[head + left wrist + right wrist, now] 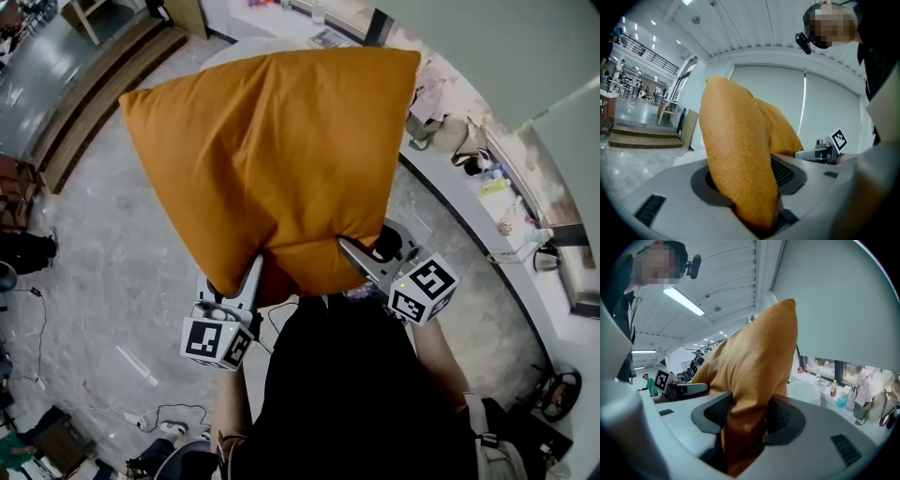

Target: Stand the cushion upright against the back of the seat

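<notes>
A big orange cushion (272, 159) hangs in the air in front of the person, broad side toward the head view, one corner pointing up right. My left gripper (251, 281) is shut on its lower left edge and my right gripper (361, 261) is shut on its lower right edge. In the left gripper view the cushion (740, 150) bulges up from between the pads of the left gripper (750, 187). The right gripper view shows the cushion (754, 366) bunched between the right gripper's (747, 423) pads. A white rounded seat (234, 49) peeks out behind the cushion's top, mostly hidden.
A white curved counter (469, 202) with bags, bottles and a kettle runs along the right. Wooden steps (94, 89) lie at the upper left. Cables (141, 412) trail over the grey floor at the lower left. The person's dark torso (347, 394) fills the bottom.
</notes>
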{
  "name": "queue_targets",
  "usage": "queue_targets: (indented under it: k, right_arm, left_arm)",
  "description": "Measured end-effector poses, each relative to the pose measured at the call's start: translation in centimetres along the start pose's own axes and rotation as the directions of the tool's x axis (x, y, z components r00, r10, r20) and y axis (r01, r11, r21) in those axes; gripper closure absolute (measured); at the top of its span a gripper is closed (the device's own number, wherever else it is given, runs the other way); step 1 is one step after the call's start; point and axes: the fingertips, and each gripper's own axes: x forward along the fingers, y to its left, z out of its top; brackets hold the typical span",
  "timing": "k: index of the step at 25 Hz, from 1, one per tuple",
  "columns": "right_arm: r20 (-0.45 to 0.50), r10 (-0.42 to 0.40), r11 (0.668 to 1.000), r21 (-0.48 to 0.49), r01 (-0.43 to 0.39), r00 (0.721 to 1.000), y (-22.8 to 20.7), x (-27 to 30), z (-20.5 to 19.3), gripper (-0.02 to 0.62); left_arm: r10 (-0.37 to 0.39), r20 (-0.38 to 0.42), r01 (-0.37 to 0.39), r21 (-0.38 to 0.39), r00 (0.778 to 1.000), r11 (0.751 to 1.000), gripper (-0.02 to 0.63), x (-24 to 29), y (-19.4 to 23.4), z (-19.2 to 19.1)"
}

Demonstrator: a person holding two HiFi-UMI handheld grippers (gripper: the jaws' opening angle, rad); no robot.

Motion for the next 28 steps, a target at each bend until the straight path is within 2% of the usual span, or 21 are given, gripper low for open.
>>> queue_targets:
  k: [8, 15, 28]
  right_arm:
    - [-0.025, -0.004, 1.000, 0.007, 0.005, 1.000, -1.8, 0.8, -0.6, 0.374]
    - [-0.007, 0.042, 0.999, 0.011, -0.042, 0.999, -4.3, 4.1, 1.3, 0.373]
    - [0.058, 0.056, 0.998, 0.012, -0.057, 0.997, -14.9, 8.4, 7.7, 0.373]
  left_arm:
    - [0.008, -0.033, -0.009, -0.037, 0.999, 0.999, 0.373, 1.6, 0.3, -1.1]
    - [0.053, -0.037, -0.054, -0.025, 0.998, 0.998, 0.373, 4.4, 2.4, 0.6]
    - [0.058, -0.034, -0.056, 0.042, 0.998, 0.998, 0.371, 16.3, 3.3, 5.7]
